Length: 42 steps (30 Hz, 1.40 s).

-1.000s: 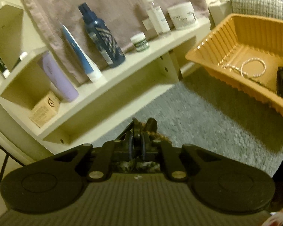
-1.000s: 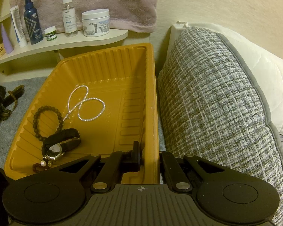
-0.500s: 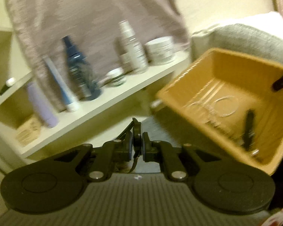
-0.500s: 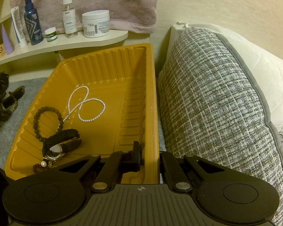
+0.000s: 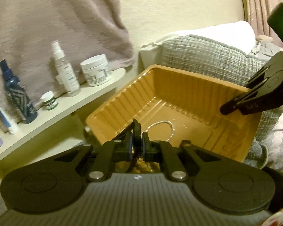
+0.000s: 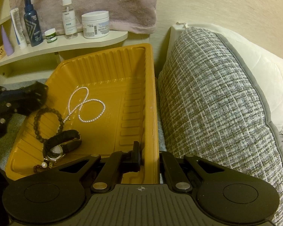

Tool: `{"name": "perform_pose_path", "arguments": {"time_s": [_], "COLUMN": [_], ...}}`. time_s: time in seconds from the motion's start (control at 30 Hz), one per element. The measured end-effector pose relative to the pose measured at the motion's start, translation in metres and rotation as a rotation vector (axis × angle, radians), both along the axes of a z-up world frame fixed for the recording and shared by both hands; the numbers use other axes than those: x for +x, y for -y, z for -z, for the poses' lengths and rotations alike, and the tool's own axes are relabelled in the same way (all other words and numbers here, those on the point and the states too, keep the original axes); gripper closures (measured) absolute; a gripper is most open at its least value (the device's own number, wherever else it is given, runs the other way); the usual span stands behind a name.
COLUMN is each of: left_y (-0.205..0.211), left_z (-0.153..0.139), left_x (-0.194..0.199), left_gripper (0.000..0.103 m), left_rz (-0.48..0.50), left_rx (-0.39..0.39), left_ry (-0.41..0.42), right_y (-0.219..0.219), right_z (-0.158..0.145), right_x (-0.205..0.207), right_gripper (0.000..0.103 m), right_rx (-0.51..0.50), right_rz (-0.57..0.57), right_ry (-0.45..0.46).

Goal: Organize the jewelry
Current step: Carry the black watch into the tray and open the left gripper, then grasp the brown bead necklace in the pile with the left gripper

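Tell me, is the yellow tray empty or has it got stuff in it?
Not empty. The yellow tray already holds a pearl necklace, a dark bead bracelet and a watch.

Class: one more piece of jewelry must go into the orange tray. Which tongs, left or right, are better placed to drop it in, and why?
Left. The left tongs already grip a dark piece at the orange tray; the right tongs clamp the tray's wall.

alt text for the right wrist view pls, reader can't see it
The right gripper is clamped on the right wall of an orange tray holding a pearl necklace, a dark bead bracelet and a wristwatch. The left gripper reaches over the tray's left edge. A grey woven cushion lies to the right, and a shelf of toiletries stands behind.
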State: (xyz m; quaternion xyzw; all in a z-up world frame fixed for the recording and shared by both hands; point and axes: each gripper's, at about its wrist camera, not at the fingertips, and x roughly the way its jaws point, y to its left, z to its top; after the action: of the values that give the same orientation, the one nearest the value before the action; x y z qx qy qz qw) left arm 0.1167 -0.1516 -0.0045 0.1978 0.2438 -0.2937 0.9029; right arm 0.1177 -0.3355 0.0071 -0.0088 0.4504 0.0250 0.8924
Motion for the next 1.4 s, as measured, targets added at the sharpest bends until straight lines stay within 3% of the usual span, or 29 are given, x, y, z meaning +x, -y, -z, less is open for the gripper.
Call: {"name": "perform_pose_path", "arguments": {"time_s": [0.53,0.7,0.93,1.4], "left_y": [0.025,0.023,-0.019,-0.119], "left_z": [0.008,0.006,0.003,0.028], "left_x": [-0.001,-0.006,-0.010,0.001], "left_gripper": [0.095,0.091,0.091,0.090], "left_rz": [0.048,0.040,-0.072,-0.366], "left_rx": [-0.002,0.007,-0.015,0.062], "left_ry": [-0.015,0.004,-0.005,-0.039], "right_y": [0.000,0.000,-0.001,0.000], "right_z": [0.000,-0.001,0.000,0.001], "right_x": [0.000,0.000,-0.001,-0.001], "right_gripper": [0.100,0.100,0.100,0.100], "right_rx": [0.000,0.000,0.002,0.000], "right_rz": [0.001,0.001,0.001,0.001], "right_ry": [0.001,0.001,0.002,0.002]}}
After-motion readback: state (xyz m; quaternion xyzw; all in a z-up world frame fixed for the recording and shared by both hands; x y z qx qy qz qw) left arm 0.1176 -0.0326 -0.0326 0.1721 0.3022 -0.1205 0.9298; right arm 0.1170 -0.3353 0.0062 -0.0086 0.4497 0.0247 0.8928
